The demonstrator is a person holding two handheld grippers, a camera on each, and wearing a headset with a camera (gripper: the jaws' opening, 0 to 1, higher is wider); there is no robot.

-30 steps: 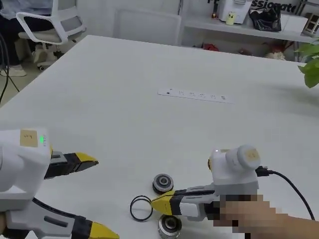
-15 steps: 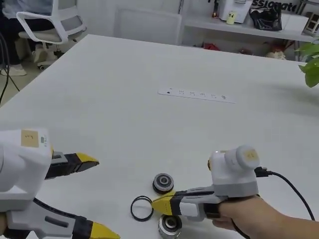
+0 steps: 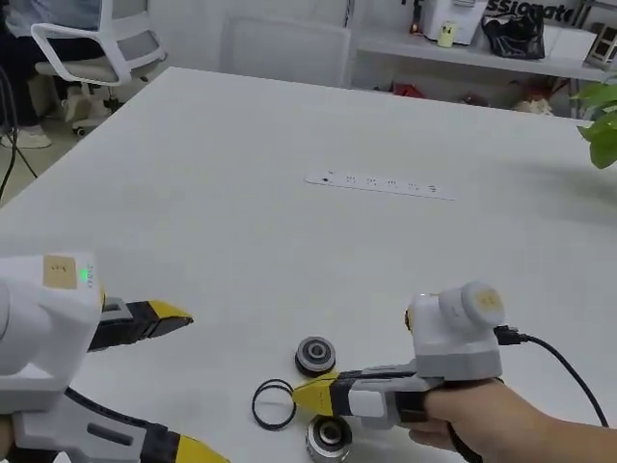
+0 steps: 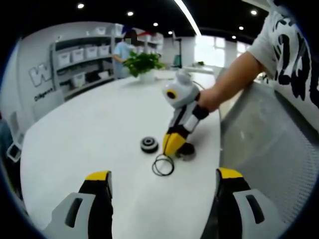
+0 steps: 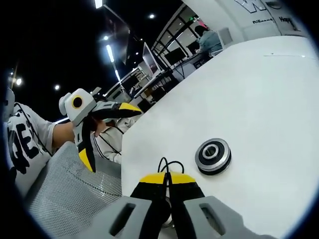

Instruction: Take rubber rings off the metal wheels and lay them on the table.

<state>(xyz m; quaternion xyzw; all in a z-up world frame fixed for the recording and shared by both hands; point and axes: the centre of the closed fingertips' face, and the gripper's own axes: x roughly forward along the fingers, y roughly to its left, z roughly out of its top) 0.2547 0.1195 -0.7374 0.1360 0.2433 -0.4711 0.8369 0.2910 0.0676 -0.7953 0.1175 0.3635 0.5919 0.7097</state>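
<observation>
Lower left: left gripper (image 3: 193, 381), jaws spread wide and holding nothing, same as a second ago. Bottom centre: near wheel (image 3: 329, 436) sits under the right gripper (image 3: 303, 394), whose jaws are pressed together on the edge of the rubber ring (image 3: 273, 403). The ring lies flat on the table (image 3: 241, 222) and has not moved. It is probably laid down, with release pending. The far wheel (image 3: 315, 354), just behind, looks still ringed.

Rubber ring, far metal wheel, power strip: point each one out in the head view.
rubber ring (image 3: 255, 405), head view, left side of its loop.
far metal wheel (image 3: 315, 355), head view, its hub.
power strip (image 3: 378, 184), head view, middle of its top.
</observation>
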